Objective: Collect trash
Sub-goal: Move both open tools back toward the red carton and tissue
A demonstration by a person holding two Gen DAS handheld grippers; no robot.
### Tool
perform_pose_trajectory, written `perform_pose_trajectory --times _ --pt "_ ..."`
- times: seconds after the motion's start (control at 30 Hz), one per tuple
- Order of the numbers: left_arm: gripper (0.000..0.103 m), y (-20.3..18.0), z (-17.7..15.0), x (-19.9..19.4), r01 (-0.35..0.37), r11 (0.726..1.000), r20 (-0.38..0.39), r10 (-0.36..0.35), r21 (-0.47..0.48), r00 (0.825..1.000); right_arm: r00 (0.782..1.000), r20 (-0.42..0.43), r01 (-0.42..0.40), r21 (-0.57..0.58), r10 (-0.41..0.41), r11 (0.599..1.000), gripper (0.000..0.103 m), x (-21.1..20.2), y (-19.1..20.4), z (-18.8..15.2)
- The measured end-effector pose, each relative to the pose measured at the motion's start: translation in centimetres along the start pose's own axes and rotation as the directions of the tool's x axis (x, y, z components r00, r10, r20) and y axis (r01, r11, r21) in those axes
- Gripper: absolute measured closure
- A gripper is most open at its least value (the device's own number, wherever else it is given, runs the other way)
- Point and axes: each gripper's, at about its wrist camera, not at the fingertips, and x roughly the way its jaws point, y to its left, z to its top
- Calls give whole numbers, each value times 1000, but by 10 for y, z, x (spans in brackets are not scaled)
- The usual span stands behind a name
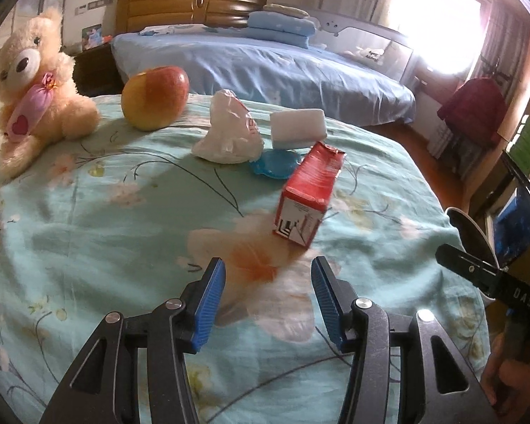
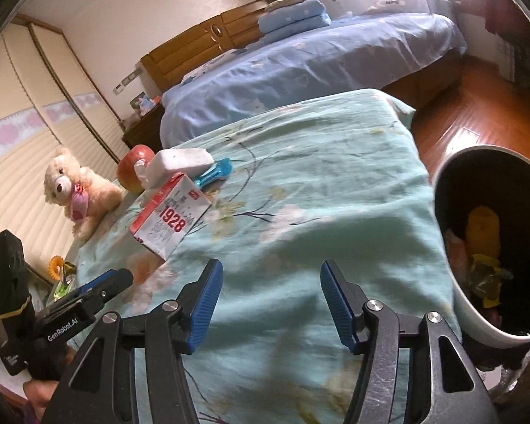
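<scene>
Left wrist view: your left gripper (image 1: 268,304) hangs empty, fingers apart, just short of the red carton (image 1: 309,196) lying on the floral sheet (image 1: 106,219). Right wrist view: your right gripper (image 2: 269,305) gapes empty too; carton upper left, bin (image 2: 477,314) at right.

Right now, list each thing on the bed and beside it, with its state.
red carton: lying on its side, top torn open
white bag: crumpled, on the cover
apple: whole, resting
trash bin: open, some trash inside
left gripper: open, empty
right gripper: open, empty
</scene>
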Motion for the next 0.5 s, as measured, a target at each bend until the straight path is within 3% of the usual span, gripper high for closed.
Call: perform_pose_trajectory --times 0.5 --pt "50 -7 28 43 51 998 -27 -50 34 998 999 16 29 32 -30 999 44 -1 -9 5"
